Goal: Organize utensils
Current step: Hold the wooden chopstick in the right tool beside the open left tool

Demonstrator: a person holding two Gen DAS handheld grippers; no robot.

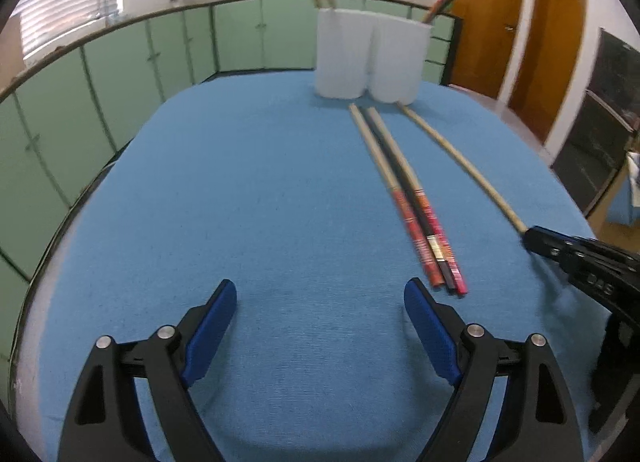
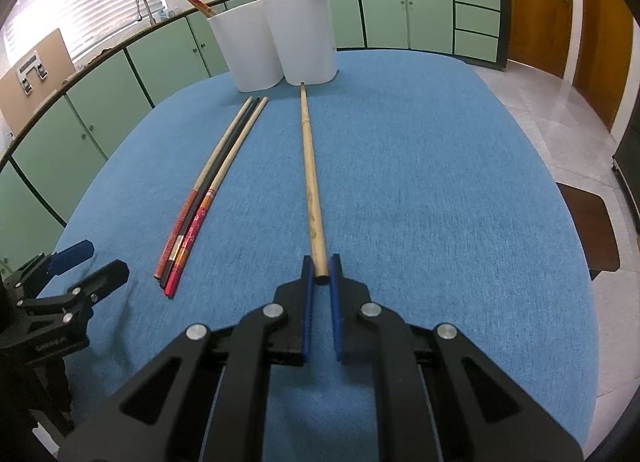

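A plain wooden chopstick [image 2: 311,186] lies on the blue tablecloth, its far tip near two white holders [image 2: 276,38]. My right gripper [image 2: 321,268] is shut on its near end; the same grip shows in the left wrist view [image 1: 532,238] with the chopstick [image 1: 460,162]. Three chopsticks, two red-handled and one black [image 2: 208,194], lie side by side to the left; they also show in the left wrist view [image 1: 404,190]. My left gripper [image 1: 320,298] is open and empty above the cloth, left of them. The holders [image 1: 372,58] hold several chopsticks.
The blue-clothed table [image 1: 240,202] has a rounded edge. Green cabinets [image 1: 120,74] run along the back and left. Wooden doors [image 1: 552,42] stand at the right. A dark stool [image 2: 588,230] sits off the table's right edge. My left gripper appears in the right wrist view [image 2: 80,270].
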